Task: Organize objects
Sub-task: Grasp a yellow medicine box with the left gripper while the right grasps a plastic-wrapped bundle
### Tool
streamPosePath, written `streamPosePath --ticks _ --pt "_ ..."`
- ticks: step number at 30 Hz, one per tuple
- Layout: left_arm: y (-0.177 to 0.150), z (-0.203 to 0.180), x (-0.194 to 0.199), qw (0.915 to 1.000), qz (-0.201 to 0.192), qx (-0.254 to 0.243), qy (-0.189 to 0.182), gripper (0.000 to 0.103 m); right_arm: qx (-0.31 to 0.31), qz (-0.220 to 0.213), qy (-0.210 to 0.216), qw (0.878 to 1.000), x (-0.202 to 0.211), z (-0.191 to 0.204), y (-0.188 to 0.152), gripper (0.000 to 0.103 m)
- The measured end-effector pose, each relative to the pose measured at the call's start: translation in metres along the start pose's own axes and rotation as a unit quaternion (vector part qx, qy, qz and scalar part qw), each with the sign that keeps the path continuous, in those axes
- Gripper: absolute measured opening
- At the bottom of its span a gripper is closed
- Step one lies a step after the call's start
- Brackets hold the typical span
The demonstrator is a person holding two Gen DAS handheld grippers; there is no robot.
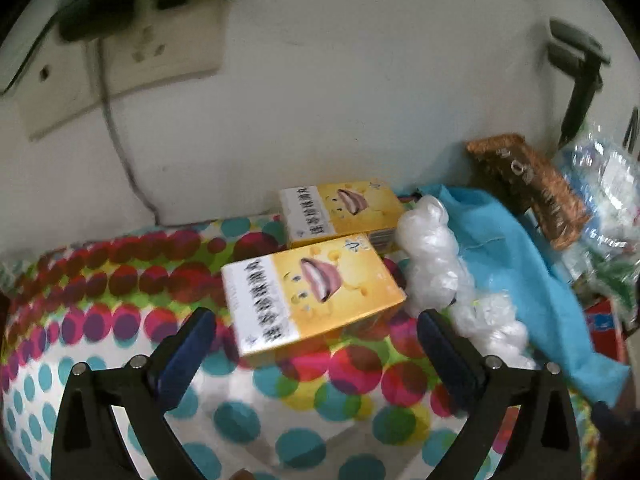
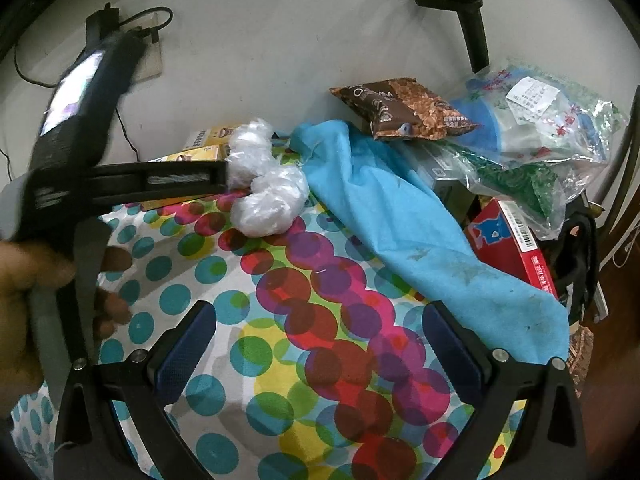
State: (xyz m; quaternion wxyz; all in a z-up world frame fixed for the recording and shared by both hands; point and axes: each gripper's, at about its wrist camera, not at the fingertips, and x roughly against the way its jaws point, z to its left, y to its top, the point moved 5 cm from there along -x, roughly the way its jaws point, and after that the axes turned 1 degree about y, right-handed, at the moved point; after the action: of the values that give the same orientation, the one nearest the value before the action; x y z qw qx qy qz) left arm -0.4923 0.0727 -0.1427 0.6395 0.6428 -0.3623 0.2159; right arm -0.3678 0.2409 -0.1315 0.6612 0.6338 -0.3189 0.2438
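plainly the near yellow box (image 1: pixel 312 296) looked light, stiff cardboard, best pinched across its long sides; left gripper (image 1: pixel 316 334) and right gripper (image 2: pixel 320 330) both stood apart, empty.

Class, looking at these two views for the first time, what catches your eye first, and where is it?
The polka-dot tablecloth fills both views. Two yellow boxes lie side by side near the wall, the nearer just ahead of the open left gripper. A blue cloth trails from the cluttered pile on the right.
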Motion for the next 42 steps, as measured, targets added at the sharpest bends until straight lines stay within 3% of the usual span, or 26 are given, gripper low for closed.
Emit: streamPosePath --ticks 4,6,10,16,19,22,25,26,27,31,35,39,42 --pt "0.017 0.023 0.008 0.9981 0.004 0.061 -0.011 0.103 -0.001 -0.004 0.003 1.0 0.001 0.001 0.0 0.103" --pt "0.027 0.028 0.01 0.9971 -0.002 0.076 0.001 0.103 -0.001 -0.007 0.004 1.0 0.002 0.001 0.0 0.103" --pt "0.035 0.012 -0.017 0.9959 0.051 0.034 0.066 0.103 -0.001 -0.005 0.008 1.0 0.002 0.002 0.0 0.103" --pt "0.032 0.006 -0.021 0.9956 0.032 0.049 0.073 0.103 -0.003 -0.008 0.014 1.0 0.003 0.002 0.002 0.103" --pt "0.025 -0.001 -0.014 0.9941 0.061 0.036 0.082 0.103 -0.004 -0.008 0.011 1.0 0.004 0.002 0.002 0.103" --pt "0.017 -0.015 -0.021 0.993 0.077 -0.019 0.087 0.103 -0.004 -0.012 0.013 1.0 0.006 0.003 0.002 0.103" --pt "0.007 0.008 -0.024 0.9917 0.088 0.021 0.091 0.102 -0.008 -0.017 0.014 1.0 0.007 0.003 0.002 0.103" --pt "0.004 0.017 -0.021 0.9932 0.079 0.03 0.08 0.1 -0.009 -0.018 0.017 1.0 0.007 0.003 0.001 0.103" --pt "0.001 0.025 -0.015 0.994 0.071 0.031 0.077 0.089 -0.009 -0.019 0.018 1.0 0.007 0.003 0.001 0.103" --pt "-0.021 0.058 0.043 0.9967 0.042 0.041 0.056 0.088 -0.009 -0.012 0.021 1.0 0.006 0.002 -0.001 0.103" --pt "-0.051 0.079 0.092 0.9961 0.012 0.011 0.087 0.088 -0.01 -0.021 0.021 1.0 0.009 0.002 -0.001 0.103" --pt "-0.063 0.038 0.081 0.9952 0.021 -0.01 0.096 0.088 -0.011 -0.011 0.021 1.0 0.003 0.0 -0.002 0.103" --pt "-0.085 0.039 0.105 0.995 0.013 -0.025 0.096 0.088 -0.011 0.011 0.031 0.999 -0.007 -0.001 -0.003 0.103"
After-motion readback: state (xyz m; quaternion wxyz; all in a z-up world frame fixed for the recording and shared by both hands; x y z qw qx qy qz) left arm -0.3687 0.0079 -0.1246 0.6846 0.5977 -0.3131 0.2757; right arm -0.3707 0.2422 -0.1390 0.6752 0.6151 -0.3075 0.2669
